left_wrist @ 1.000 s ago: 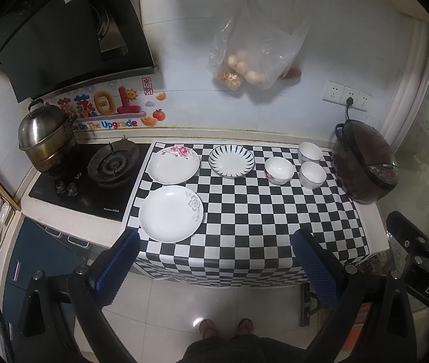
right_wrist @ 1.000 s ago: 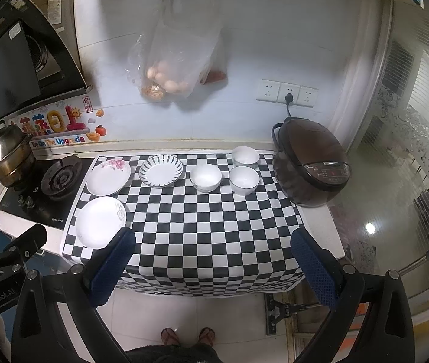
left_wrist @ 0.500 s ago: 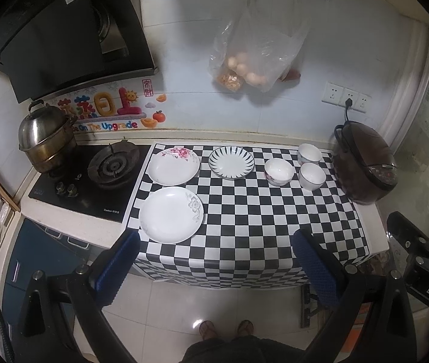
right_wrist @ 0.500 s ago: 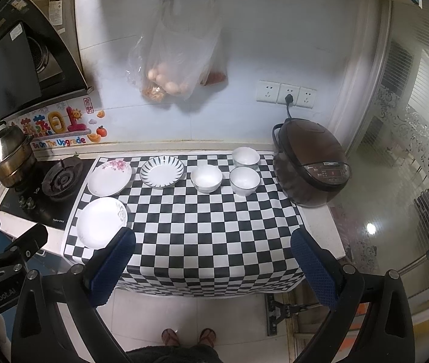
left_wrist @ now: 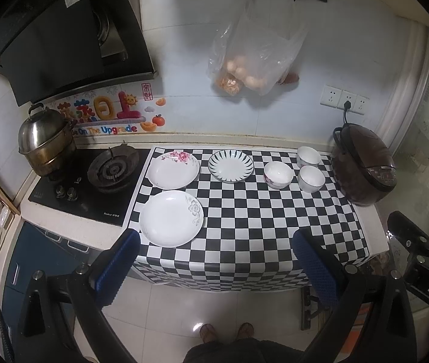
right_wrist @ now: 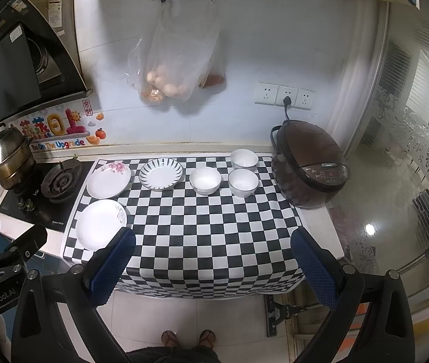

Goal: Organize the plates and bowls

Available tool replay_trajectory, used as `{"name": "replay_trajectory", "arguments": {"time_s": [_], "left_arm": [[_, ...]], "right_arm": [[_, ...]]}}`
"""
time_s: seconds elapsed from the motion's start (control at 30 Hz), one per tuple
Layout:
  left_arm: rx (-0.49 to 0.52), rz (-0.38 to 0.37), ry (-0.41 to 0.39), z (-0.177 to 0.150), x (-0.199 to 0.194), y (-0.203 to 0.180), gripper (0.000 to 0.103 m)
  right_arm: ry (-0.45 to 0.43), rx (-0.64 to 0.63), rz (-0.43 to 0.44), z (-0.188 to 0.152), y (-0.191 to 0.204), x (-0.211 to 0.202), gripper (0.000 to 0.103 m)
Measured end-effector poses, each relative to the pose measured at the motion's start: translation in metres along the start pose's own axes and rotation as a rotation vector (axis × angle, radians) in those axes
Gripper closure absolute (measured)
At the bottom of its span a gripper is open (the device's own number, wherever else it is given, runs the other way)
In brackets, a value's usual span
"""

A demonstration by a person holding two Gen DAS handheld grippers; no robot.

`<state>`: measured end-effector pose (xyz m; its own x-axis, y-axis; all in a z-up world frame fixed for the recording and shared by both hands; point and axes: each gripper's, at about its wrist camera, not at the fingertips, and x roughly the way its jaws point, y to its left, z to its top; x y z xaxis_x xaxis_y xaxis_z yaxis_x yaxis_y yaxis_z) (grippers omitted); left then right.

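Observation:
Three plates lie on the checkered counter (left_wrist: 244,217): a plain white plate (left_wrist: 171,217) at front left, a pink-flowered plate (left_wrist: 173,170) behind it, and a striped-rim plate (left_wrist: 231,165) beside that. Three white bowls (left_wrist: 278,174) (left_wrist: 311,179) (left_wrist: 308,156) stand at back right. They also show in the right wrist view: the white plate (right_wrist: 101,224), the flowered plate (right_wrist: 108,180), the striped plate (right_wrist: 161,174), the bowls (right_wrist: 205,180) (right_wrist: 243,182) (right_wrist: 244,159). My left gripper (left_wrist: 217,260) and right gripper (right_wrist: 212,260) are open, empty, held high above the counter's front edge.
A brown rice cooker (left_wrist: 364,165) stands at the counter's right end. A gas hob (left_wrist: 111,171) and a steel pot (left_wrist: 45,142) are at the left. A plastic bag of food (left_wrist: 253,57) hangs on the wall. The tiled floor (left_wrist: 184,308) lies below.
Both grippers have shifted only slightly; the view is nearly the same. Nothing on the counter has moved.

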<state>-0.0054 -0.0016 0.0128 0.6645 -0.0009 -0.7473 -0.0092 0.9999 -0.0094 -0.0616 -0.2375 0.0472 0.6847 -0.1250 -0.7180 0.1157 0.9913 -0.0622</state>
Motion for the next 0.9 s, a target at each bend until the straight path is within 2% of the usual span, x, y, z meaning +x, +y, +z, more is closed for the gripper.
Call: {"name": "replay_trajectory", "arguments": {"time_s": [0.9], "left_arm": [[0.001,-0.002,-0.005,-0.0032,-0.0006,0.0019,0.0]], "right_arm": [[-0.003,-0.002,0.002,0.0022,0.0002,-0.002,0.0]]}}
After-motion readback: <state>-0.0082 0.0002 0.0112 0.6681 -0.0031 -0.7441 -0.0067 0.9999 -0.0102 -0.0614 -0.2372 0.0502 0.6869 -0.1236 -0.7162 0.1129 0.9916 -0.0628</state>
